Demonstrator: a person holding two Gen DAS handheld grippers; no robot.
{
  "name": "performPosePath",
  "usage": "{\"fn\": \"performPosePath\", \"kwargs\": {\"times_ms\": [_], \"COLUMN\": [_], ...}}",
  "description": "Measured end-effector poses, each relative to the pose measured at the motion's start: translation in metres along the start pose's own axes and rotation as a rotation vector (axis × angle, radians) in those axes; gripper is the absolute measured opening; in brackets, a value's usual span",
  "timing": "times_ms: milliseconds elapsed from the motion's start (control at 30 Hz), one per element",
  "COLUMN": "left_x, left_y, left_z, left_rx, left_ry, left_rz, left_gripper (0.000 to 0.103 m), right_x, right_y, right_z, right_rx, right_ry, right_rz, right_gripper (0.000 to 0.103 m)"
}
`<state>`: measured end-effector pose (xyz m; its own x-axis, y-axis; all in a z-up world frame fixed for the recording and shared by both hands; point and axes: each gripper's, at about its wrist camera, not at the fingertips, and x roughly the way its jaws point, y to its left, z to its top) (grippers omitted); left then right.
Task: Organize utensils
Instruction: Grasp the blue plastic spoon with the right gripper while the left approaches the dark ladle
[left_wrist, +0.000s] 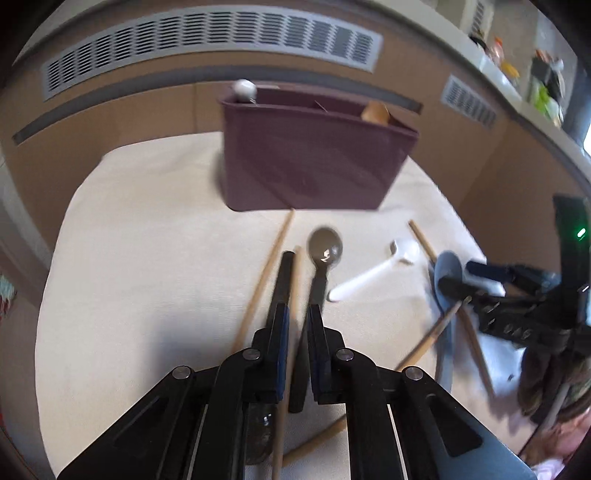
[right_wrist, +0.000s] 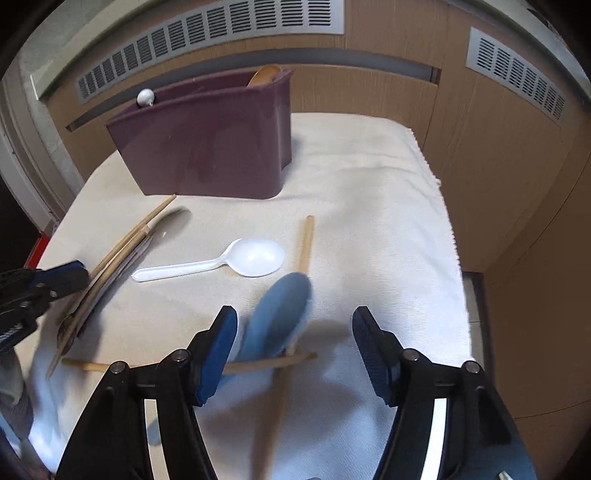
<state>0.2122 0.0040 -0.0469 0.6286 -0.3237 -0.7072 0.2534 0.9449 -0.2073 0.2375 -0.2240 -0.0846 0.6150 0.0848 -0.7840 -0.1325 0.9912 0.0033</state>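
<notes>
Utensils lie loose on the cream cloth (right_wrist: 369, 203) over the bench; few are in the purple caddy (left_wrist: 314, 158) yet.

- Caddy: upright at 12 o'clock in the left wrist view, 11 o'clock in the right. A white ball-topped item (left_wrist: 243, 88) pokes out of its left end, a wooden spoon (left_wrist: 375, 110) out of its right end.
- Left claw (left_wrist: 301, 284): fingers together, clamped on the grey spoon (left_wrist: 325, 245) by its handle. The bowl points to 12, toward the caddy. One chopstick (left_wrist: 293, 332) runs through the same gap. Can't tell whether the pads press it too.
- Another chopstick (left_wrist: 266, 273) lies just beside it at 10 o'clock, tip near the caddy base.
- Right claw (right_wrist: 294, 312): fingers well apart, gripping nothing. The blue spoon (right_wrist: 280, 314) sits between them, closer to the left finger and blurred. Contact is unclear.
- White plastic spoon (right_wrist: 255, 256): flat on the cloth at 12 o'clock of the right claw, bowl up, handle pointing to 9.
- A single chopstick (right_wrist: 306, 240) lies just right of the white bowl, running 12 to 6. One more (right_wrist: 258, 365) lies crosswise under the blue spoon.
</notes>
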Motion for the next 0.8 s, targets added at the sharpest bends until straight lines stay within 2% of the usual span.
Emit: {"fn": "performPosePath", "kwargs": {"times_ms": [100,233,300,400,600,667,733,800], "left_x": [-0.006,-0.001,0.001,0.002,0.007,0.007,0.007,0.008], "left_y": [0.012,0.018,0.019,0.026,0.03,0.029,0.027,0.025], "left_z": [-0.002,-0.004,-0.005,-0.01,-0.013,-0.014,-0.014,-0.015], "left_rx": [-0.063,-0.071,-0.076,-0.092,-0.102,-0.093,-0.089,-0.086], "left_ry": [-0.016,0.005,0.014,0.023,0.049,0.055,0.059,0.061], "left_rz": [-0.031,-0.036,-0.037,-0.041,-0.048,-0.043,-0.043,-0.048], "left_gripper": [0.01,0.01,0.011,0.011,0.014,0.018,0.026,0.029], "right_x": [0.011,0.004,-0.003,-0.005,-0.008,-0.014,-0.018,-0.02], "right_y": [0.023,0.046,0.051,0.052,0.03,0.023,0.017,0.008], "right_z": [0.006,0.011,0.01,0.003,-0.01,-0.013,-0.013,-0.008], "right_rx": [-0.061,-0.173,-0.212,-0.265,-0.304,-0.33,-0.331,-0.252], "right_ry": [0.018,-0.027,-0.044,-0.034,0.009,0.005,-0.001,0.01], "right_rz": [0.025,0.144,0.154,0.089,0.011,-0.04,-0.089,-0.055], "right_gripper": [0.052,0.049,0.051,0.065,0.067,0.067,0.068,0.068]}}
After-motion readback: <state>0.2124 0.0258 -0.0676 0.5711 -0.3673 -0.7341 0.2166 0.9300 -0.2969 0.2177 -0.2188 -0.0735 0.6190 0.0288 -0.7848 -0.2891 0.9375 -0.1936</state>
